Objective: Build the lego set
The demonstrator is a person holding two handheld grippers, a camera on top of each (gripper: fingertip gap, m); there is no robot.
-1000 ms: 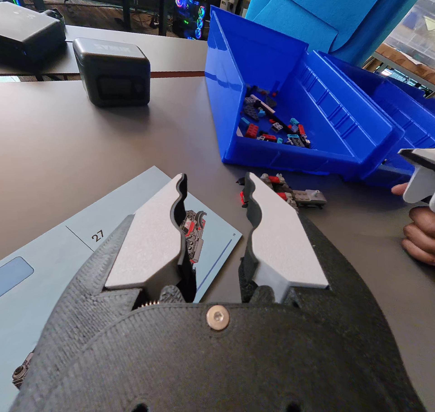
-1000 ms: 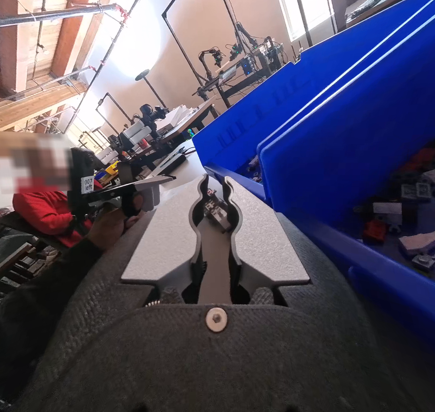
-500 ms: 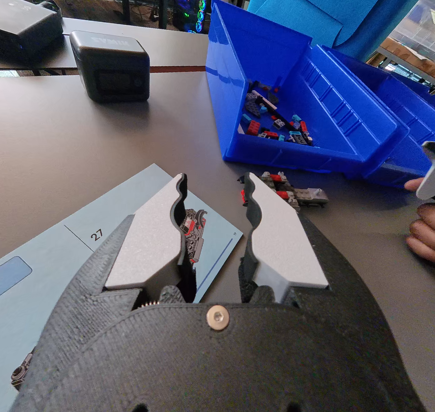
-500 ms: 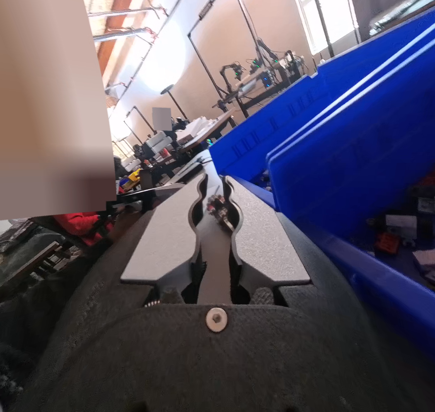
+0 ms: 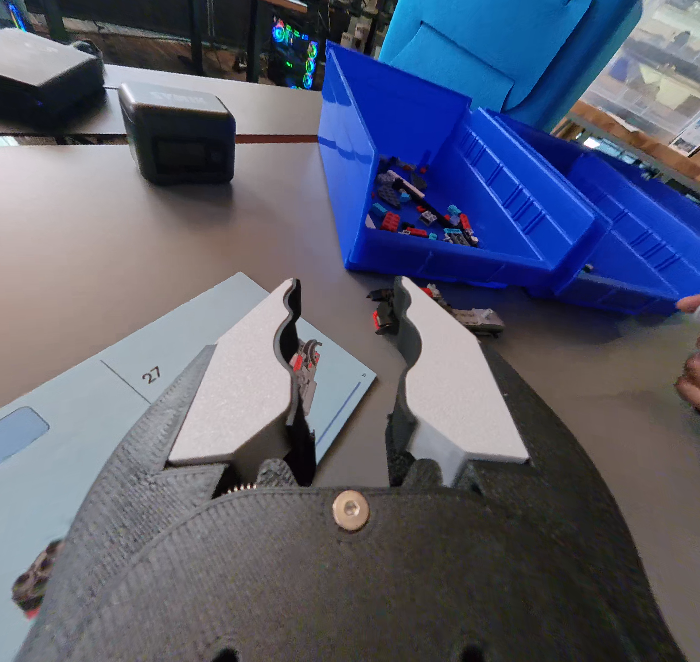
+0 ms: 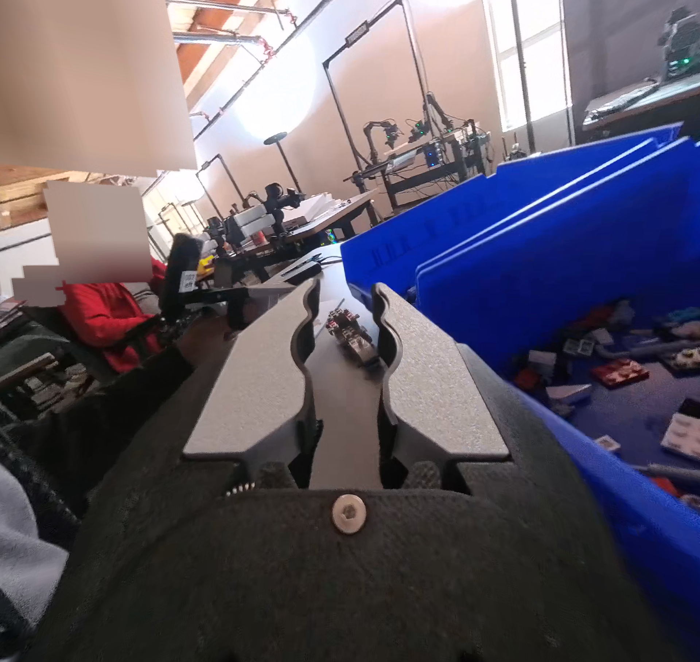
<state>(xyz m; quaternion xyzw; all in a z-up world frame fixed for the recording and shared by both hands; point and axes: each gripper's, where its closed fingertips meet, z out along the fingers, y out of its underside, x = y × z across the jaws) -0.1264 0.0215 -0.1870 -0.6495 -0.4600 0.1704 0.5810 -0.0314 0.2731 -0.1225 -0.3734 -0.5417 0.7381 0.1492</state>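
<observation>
My left gripper [image 5: 346, 284] has its jaws wide, empty. My right gripper [image 6: 345, 288] has its jaws narrow, framing the lego model [image 6: 350, 331] at frame centre on the counter [image 5: 151, 246].

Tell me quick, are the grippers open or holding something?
Left gripper: open, holding nothing.
Right gripper: open, holding nothing; the lego model lies beyond it.

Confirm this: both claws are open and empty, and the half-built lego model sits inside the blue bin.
Not quite. The half-built lego model lies on the table, in front of the blue bin, not inside it; the left wrist view shows this. Both the left claw and the right claw are open and empty.
</observation>
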